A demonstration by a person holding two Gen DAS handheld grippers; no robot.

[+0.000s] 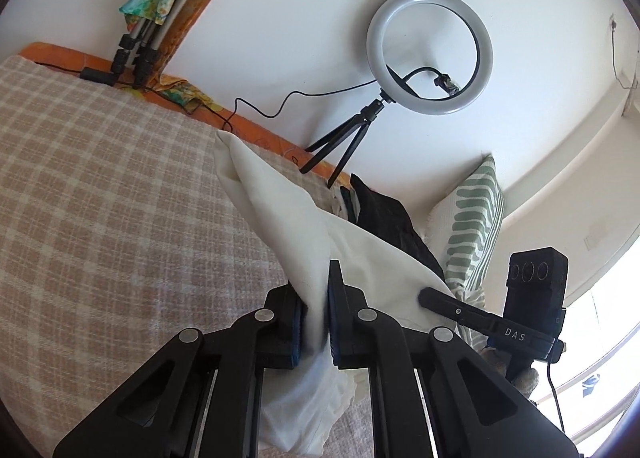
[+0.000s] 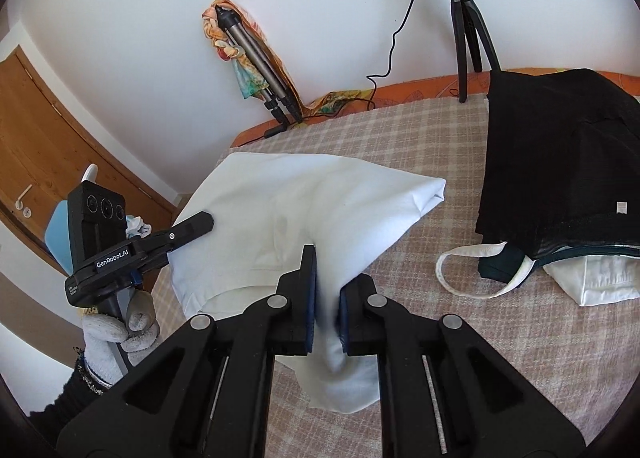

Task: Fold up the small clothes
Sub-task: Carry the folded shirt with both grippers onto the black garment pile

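White walls (image 1: 312,10), wooden door (image 2: 52,130), checked bedspread (image 1: 100,186), ring light (image 1: 430,52) on tripod, striped pillow (image 1: 474,218).

garment (image 2: 304,198) on bed (image 2: 460,338), pile (image 2: 560,162) right (behind)

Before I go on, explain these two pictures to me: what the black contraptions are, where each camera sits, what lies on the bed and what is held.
No robot here: a person in grey gloves holds a two-fingered clamp in each hand. Each clamp carries a fisheye camera that looks out along its own fingers, so each picture shows its own black fingers at the bottom. One picture comes from the left hand-held gripper, the other from the right hand-held gripper. Each also catches the other clamp at its edge. Both are shut on the same white cloth, lifted over a checked bedspread. To the right lies a pile of clothes with a black garment on top. By the wall stand a ring light and a folded tripod.
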